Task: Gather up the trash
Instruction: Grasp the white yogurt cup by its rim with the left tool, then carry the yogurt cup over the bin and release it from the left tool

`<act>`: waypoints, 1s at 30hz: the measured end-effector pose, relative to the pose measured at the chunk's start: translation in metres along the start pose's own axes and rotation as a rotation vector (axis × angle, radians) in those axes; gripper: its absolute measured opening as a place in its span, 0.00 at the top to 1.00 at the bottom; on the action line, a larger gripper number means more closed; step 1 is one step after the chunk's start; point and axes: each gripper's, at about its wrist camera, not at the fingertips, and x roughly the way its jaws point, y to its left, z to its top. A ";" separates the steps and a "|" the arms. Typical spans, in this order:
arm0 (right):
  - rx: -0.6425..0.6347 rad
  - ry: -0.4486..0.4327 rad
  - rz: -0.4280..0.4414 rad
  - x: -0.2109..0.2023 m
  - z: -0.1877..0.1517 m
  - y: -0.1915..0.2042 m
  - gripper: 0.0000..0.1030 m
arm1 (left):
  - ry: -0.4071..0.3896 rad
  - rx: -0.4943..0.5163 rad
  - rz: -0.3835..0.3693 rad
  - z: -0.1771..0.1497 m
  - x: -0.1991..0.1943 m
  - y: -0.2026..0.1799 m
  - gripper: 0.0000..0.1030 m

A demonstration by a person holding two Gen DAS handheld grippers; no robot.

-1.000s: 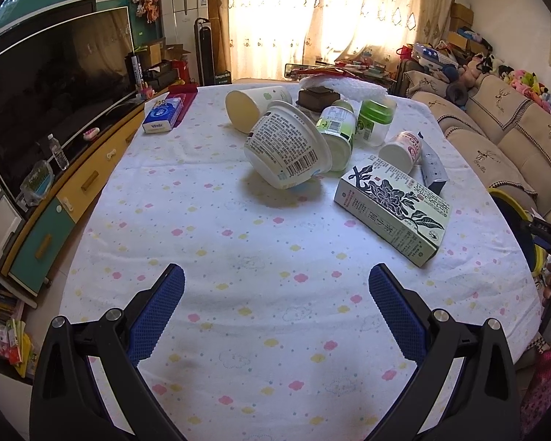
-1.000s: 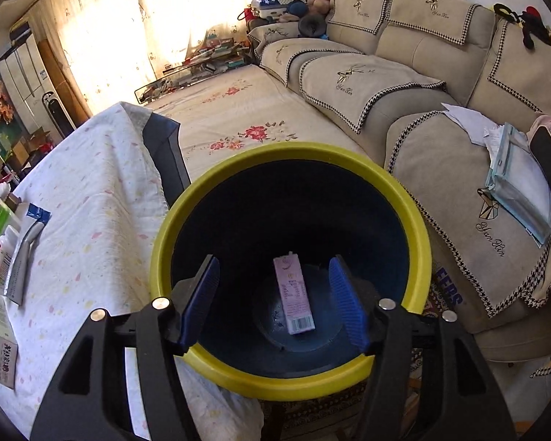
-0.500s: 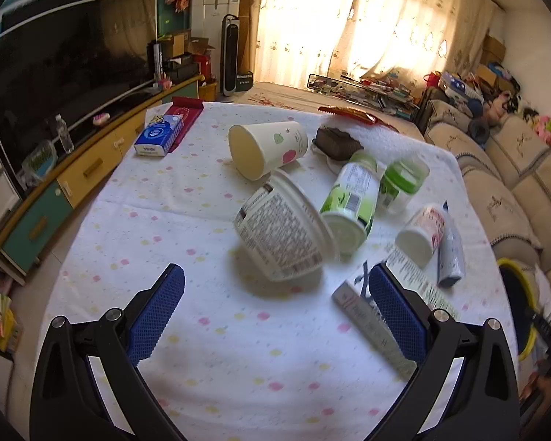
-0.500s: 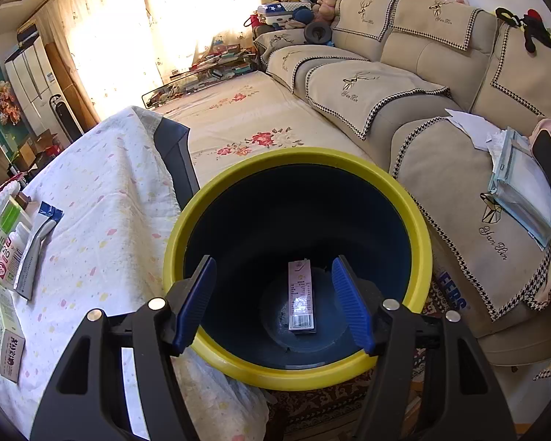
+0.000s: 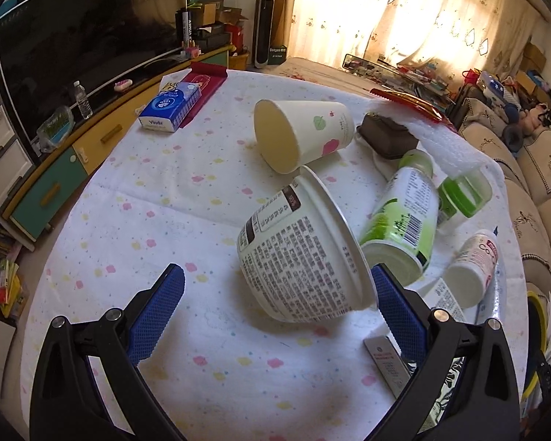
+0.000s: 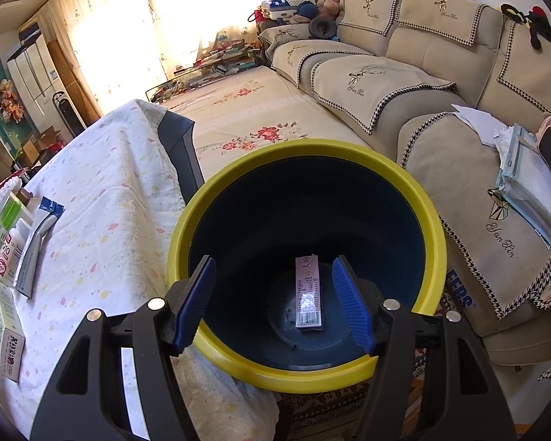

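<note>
Your left hand-held gripper (image 5: 275, 307) is spread wide around the tipped noodle tub (image 5: 301, 253) on the desk (image 5: 165, 198). It looks light and crushable, so pinch its printed wall gently. Your right hand-held gripper (image 6: 275, 303), wide and empty, hangs over the bin (image 6: 305, 150).

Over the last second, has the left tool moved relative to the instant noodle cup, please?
Yes. The left tool has advanced toward the instant noodle cup, which now sits between its open fingers.

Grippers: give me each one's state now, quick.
Left gripper: open, holding nothing, its fingers either side of the noodle tub.
Right gripper: open, empty, above the bin.
</note>
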 end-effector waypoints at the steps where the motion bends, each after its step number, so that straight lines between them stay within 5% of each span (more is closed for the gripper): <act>1: 0.002 0.001 0.002 0.001 0.000 0.000 0.39 | -0.006 0.002 0.005 0.001 0.001 0.002 0.04; 3: 0.002 0.002 0.003 0.001 0.000 0.000 0.39 | -0.021 0.013 0.015 0.003 0.003 0.004 0.05; 6: -0.002 0.000 0.003 0.002 0.000 0.001 0.39 | -0.035 0.024 0.012 0.004 0.002 0.010 0.21; 16: -0.001 0.000 0.011 0.002 0.000 0.001 0.39 | -0.063 0.100 -0.032 -0.017 -0.019 0.028 0.93; 24: -0.002 -0.007 0.033 -0.003 0.000 0.001 0.39 | -0.089 0.223 -0.120 -0.043 -0.054 0.025 0.95; 30: 0.022 -0.064 0.024 -0.026 0.004 -0.017 0.39 | -0.144 0.344 -0.221 -0.057 -0.108 -0.014 0.95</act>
